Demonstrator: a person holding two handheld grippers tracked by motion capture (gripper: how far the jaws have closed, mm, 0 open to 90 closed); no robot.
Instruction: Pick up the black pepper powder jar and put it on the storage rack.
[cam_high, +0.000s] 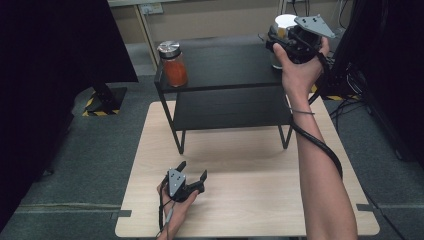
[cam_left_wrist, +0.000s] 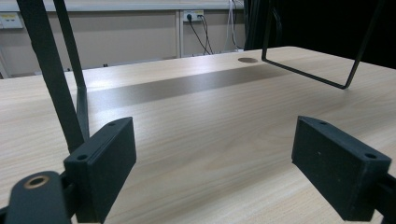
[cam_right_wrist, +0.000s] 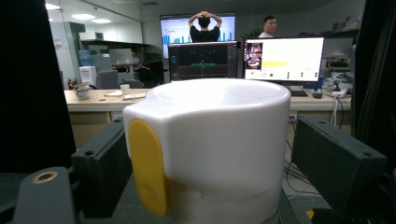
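Observation:
A canister with a white cap (cam_high: 284, 21) stands at the right end of the black rack's top shelf (cam_high: 225, 65). My right gripper (cam_high: 286, 44) is raised to it from the near side. In the right gripper view the white cap (cam_right_wrist: 210, 135), with a yellow tab (cam_right_wrist: 145, 168) on its side, sits between the jaws of the right gripper (cam_right_wrist: 210, 172); a thin gap shows at the right jaw, so it is open. My left gripper (cam_high: 192, 169) rests low on the wooden table (cam_high: 260, 200), open and holding nothing (cam_left_wrist: 215, 163).
A glass jar with orange-red contents and a metal lid (cam_high: 174, 64) stands at the left end of the top shelf. The rack's lower shelf (cam_high: 230, 107) is bare. A rack leg (cam_left_wrist: 58, 84) rises just left of the left gripper. Cables lie on the floor at right (cam_high: 350, 100).

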